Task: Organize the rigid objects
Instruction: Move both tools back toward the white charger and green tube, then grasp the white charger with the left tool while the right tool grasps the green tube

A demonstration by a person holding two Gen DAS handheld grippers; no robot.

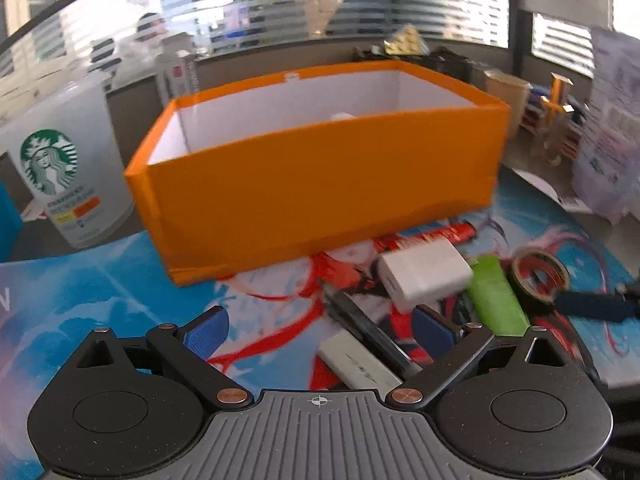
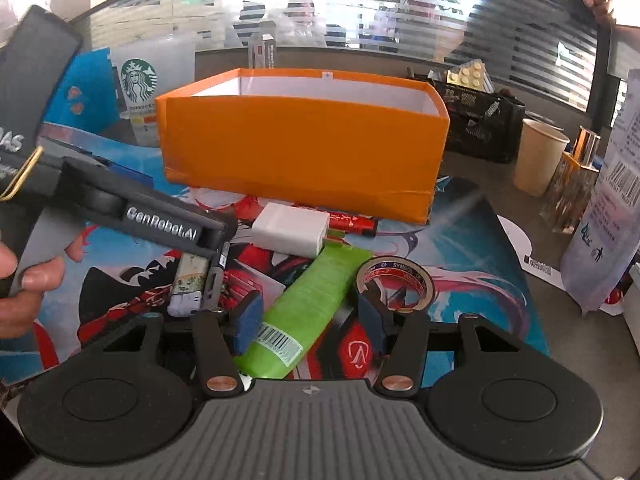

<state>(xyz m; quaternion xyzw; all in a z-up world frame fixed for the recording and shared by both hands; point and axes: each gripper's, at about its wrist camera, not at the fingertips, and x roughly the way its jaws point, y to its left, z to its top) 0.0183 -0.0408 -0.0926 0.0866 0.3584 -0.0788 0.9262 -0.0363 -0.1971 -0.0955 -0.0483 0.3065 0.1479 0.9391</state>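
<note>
An orange box (image 1: 320, 184) with a white inside stands on a printed mat; it also shows in the right wrist view (image 2: 300, 148). In front of it lie a white charger (image 1: 424, 276) (image 2: 290, 230), a green tube (image 1: 496, 296) (image 2: 308, 304), a tape roll (image 1: 538, 276) (image 2: 394, 280), a red bar (image 1: 428, 236) (image 2: 352, 222), a black pen (image 1: 368, 328) and a white lighter (image 1: 356, 360) (image 2: 188, 284). My left gripper (image 1: 320, 328) is open over the pen and lighter. My right gripper (image 2: 308, 312) is open around the green tube's lower end. The left gripper's body (image 2: 160, 224) shows from the side.
A Starbucks cup (image 1: 64, 168) (image 2: 140, 84) stands left of the box. A paper cup (image 2: 538, 156), a black mesh organizer (image 2: 480, 120) and a plastic bag (image 2: 608, 208) stand at the right. A blue book (image 1: 8, 216) is at the far left.
</note>
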